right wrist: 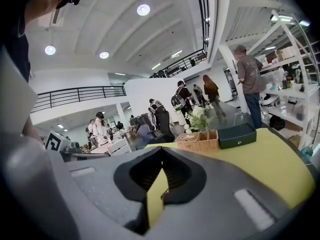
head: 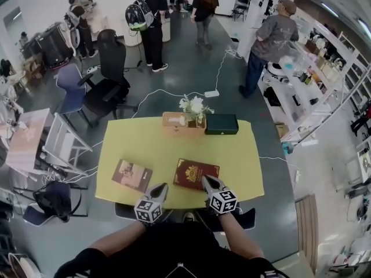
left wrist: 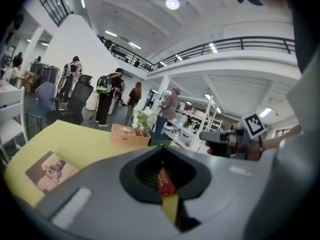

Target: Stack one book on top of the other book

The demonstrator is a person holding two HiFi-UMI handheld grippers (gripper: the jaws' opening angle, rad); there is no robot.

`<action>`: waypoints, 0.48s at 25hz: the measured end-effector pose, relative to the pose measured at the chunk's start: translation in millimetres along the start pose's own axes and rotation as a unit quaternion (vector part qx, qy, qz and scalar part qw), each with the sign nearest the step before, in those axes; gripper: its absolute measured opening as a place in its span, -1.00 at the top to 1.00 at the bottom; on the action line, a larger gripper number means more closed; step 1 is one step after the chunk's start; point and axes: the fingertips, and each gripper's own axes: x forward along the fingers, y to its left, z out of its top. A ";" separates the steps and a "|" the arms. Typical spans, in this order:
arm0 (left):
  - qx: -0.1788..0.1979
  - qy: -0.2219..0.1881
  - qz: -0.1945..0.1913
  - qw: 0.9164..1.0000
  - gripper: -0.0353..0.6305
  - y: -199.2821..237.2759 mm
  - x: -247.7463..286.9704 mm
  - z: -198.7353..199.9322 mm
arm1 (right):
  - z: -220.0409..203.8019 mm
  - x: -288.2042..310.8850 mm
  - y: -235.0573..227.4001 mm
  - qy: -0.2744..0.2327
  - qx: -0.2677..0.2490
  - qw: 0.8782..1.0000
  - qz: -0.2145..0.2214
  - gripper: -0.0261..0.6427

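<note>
Two books lie apart near the front of the yellow table: a brown one at the left and a red one with gold print at the middle. My left gripper is shut and empty, its tip just left of the red book's near left corner. The right gripper is also shut and empty, at that book's near right corner. In the left gripper view the jaws are closed; the brown book lies to the left and the right gripper shows at the right. In the right gripper view the jaws are closed too.
At the table's far edge stand a wicker box with white flowers and a dark green case. Chairs and a folding rack stand to the left. Several people stand beyond the table. White cables run across the floor.
</note>
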 end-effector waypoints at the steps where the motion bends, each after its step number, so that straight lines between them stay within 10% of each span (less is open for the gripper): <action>1: -0.006 0.005 0.000 1.000 0.87 -1.6 2.7 -3.1 | -2.0 -0.4 -7.0 0.005 -0.003 1.000 -0.003 0.91; 12: -0.101 0.081 0.005 0.992 0.47 -15.2 37.6 -68.9 | -39.3 20.1 -79.3 0.098 -0.072 0.993 0.003 0.60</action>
